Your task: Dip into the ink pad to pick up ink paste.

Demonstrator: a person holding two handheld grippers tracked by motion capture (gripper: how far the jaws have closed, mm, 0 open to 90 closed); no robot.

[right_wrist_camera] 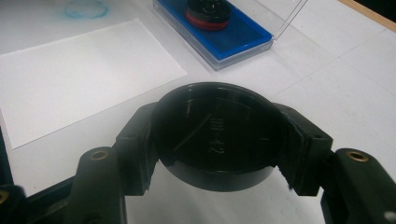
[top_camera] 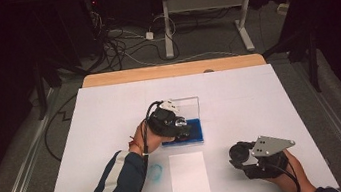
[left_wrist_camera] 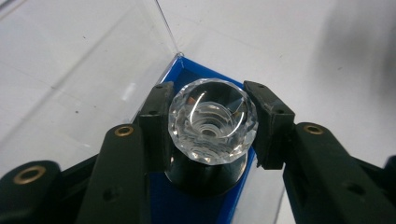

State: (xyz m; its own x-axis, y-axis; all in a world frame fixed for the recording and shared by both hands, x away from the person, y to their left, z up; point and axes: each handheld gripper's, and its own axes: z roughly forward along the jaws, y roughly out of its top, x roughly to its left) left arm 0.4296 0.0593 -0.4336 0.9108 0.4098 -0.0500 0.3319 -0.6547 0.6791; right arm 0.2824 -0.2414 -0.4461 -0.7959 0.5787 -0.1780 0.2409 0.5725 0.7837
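Note:
My left gripper (top_camera: 175, 124) (left_wrist_camera: 211, 105) is shut on the clear faceted knob (left_wrist_camera: 212, 122) of a round stamp. The stamp's black body (left_wrist_camera: 205, 179) stands on the blue ink pad (top_camera: 195, 134) (left_wrist_camera: 184, 205), which lies in a clear case with its lid (top_camera: 191, 104) (left_wrist_camera: 79, 60) raised. In the right gripper view the stamp base (right_wrist_camera: 208, 14) shows a red band on the ink pad (right_wrist_camera: 236, 35). My right gripper (top_camera: 241, 154) (right_wrist_camera: 217, 128) is shut on a black round cap (right_wrist_camera: 217, 137) (top_camera: 239, 153), just above the table at the front right.
A white sheet of paper (top_camera: 189, 178) (right_wrist_camera: 79, 70) lies near the front edge between my hands. A blue ring-shaped stamp mark (top_camera: 155, 173) (right_wrist_camera: 86, 8) sits left of it on the white table cover (top_camera: 258, 88). Cables and a desk frame (top_camera: 207, 10) lie on the floor behind.

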